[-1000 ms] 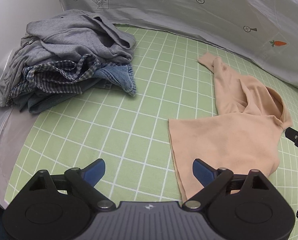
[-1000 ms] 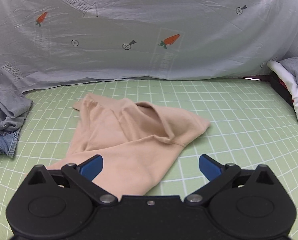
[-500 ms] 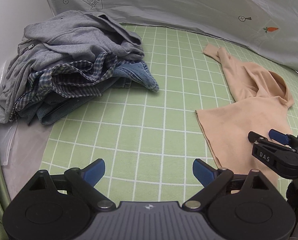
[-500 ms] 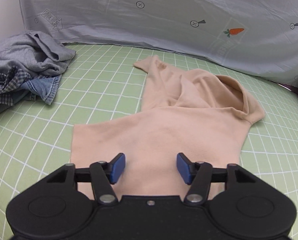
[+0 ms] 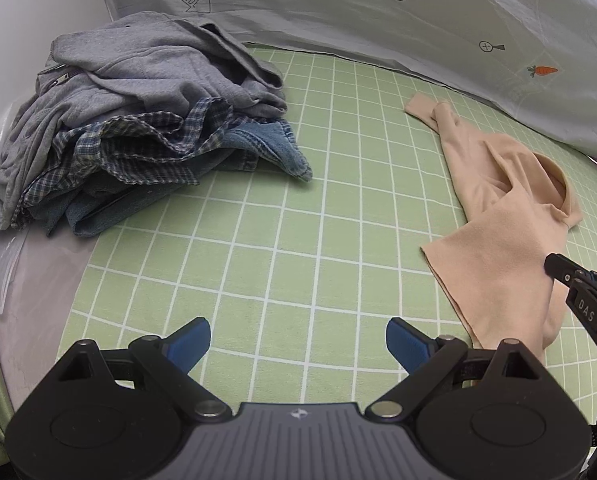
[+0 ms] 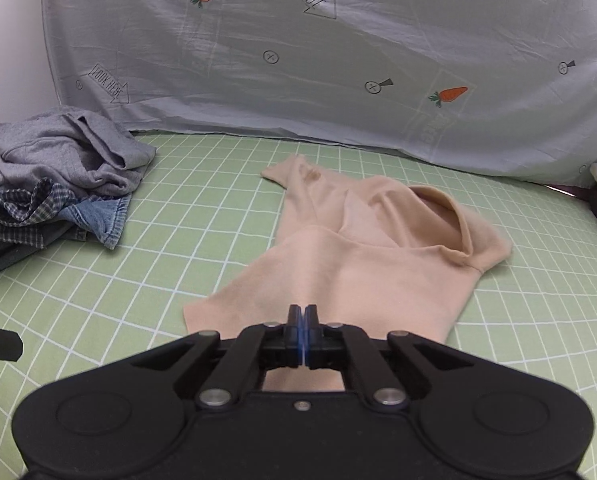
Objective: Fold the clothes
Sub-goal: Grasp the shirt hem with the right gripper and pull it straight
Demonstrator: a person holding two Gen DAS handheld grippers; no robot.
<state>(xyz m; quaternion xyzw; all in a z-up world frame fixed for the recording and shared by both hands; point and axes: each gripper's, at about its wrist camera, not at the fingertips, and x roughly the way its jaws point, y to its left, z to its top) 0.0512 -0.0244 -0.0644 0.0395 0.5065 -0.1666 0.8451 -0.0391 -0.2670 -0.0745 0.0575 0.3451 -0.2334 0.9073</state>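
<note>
My right gripper (image 6: pixel 302 330) is pinched tight on the near hem of the beige top (image 6: pixel 362 268), which lies spread on the green checked sheet (image 6: pixel 202 216). My left gripper (image 5: pixel 298 338) hangs wide apart over bare sheet, beside the pile of grey and denim clothes (image 5: pixel 138 128).

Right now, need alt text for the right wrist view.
The right tool is shut on the near hem of a beige top lying on a green checked sheet. A pile of grey, plaid and denim clothes sits at left, with a grey carrot-print cloth behind.
</note>
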